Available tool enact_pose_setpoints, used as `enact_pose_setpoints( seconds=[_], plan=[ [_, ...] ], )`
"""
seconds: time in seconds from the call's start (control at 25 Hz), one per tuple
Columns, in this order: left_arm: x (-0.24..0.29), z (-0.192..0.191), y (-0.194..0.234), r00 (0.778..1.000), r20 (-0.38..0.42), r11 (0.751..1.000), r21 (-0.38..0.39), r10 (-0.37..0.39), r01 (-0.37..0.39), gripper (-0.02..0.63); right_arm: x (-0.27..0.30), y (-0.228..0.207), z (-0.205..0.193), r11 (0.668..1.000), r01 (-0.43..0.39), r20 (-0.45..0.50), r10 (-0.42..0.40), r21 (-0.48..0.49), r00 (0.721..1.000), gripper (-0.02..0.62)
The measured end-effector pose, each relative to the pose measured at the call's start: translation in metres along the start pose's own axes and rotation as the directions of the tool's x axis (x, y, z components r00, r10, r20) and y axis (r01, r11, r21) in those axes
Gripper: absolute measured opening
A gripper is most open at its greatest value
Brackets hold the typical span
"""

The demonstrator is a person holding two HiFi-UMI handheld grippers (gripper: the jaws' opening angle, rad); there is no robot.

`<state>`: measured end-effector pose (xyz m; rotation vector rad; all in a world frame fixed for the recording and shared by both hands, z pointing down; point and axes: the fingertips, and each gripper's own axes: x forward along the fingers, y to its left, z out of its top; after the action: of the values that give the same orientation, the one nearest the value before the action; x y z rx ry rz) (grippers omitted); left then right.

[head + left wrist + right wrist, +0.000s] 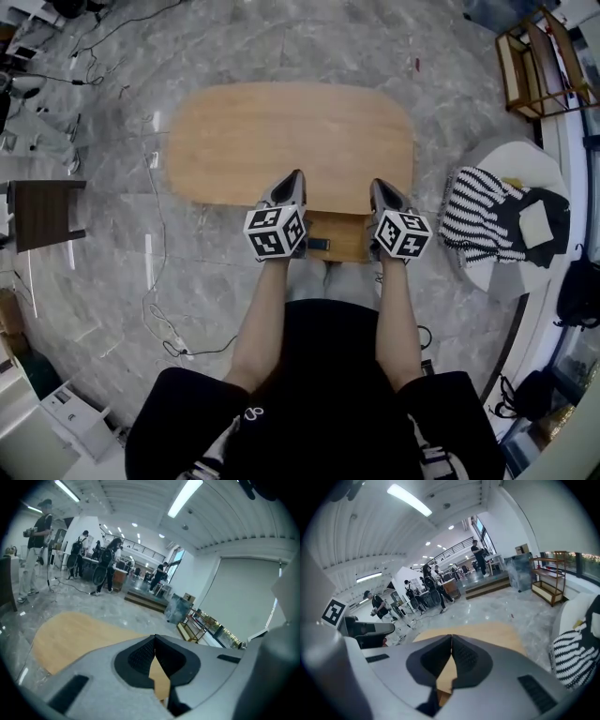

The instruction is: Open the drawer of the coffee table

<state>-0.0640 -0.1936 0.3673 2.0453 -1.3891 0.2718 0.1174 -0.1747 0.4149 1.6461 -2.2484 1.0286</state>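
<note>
The coffee table (281, 131) has an oval light-wood top and stands on a grey marble floor. At its near edge a wooden drawer (345, 240) juts out toward me, with a dark handle (319, 245) on its front. My left gripper (298, 174) hovers over the near edge, left of the drawer, jaws shut and empty. My right gripper (375, 184) hovers to the drawer's right, also shut with nothing in it. In the left gripper view the closed tips (154, 637) point over the tabletop (70, 634). The right gripper view shows the same: closed tips (451, 637) above the tabletop (487, 632).
A white round seat (525, 164) holding a striped cloth (480, 220) stands right of the table. A wooden shelf (534, 66) is at the far right, a dark stool (42, 214) at left. Cables (159, 319) trail on the floor. People stand in the background (37, 550).
</note>
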Motion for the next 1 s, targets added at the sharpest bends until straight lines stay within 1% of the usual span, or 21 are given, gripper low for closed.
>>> enact_pose_setpoints(
  seconds=[0.2,0.44,0.64,0.76,0.88,1.0],
  plan=[
    [-0.013,0.054,-0.026,0.994,0.111,0.999,0.032,-0.019,0.016,0.009,-0.015,0.023,0.065,0.998,-0.022,0.120,0.028,-0.053,0.992,0.012],
    [-0.034,0.120,-0.054,0.967,0.247,0.994,0.101,-0.059,0.035,0.009,-0.039,0.048,0.134,0.992,-0.038,0.251,0.067,-0.120,0.966,0.012],
    [-0.052,0.170,-0.079,0.935,0.343,0.987,0.153,-0.093,0.043,0.009,-0.065,0.070,0.191,0.983,-0.044,0.360,0.107,-0.178,0.927,0.012],
    [-0.066,0.199,-0.094,0.911,0.396,0.983,0.177,-0.115,0.048,0.009,-0.084,0.087,0.223,0.975,-0.046,0.421,0.135,-0.216,0.897,0.012],
    [-0.079,0.223,-0.109,0.886,0.442,0.977,0.208,-0.138,0.048,0.009,-0.102,0.103,0.252,0.966,-0.040,0.467,0.160,-0.256,0.869,0.012],
    [-0.092,0.242,-0.123,0.866,0.475,0.969,0.246,-0.154,0.037,0.009,-0.120,0.117,0.278,0.955,-0.025,0.504,0.178,-0.295,0.845,0.012]
  ],
)
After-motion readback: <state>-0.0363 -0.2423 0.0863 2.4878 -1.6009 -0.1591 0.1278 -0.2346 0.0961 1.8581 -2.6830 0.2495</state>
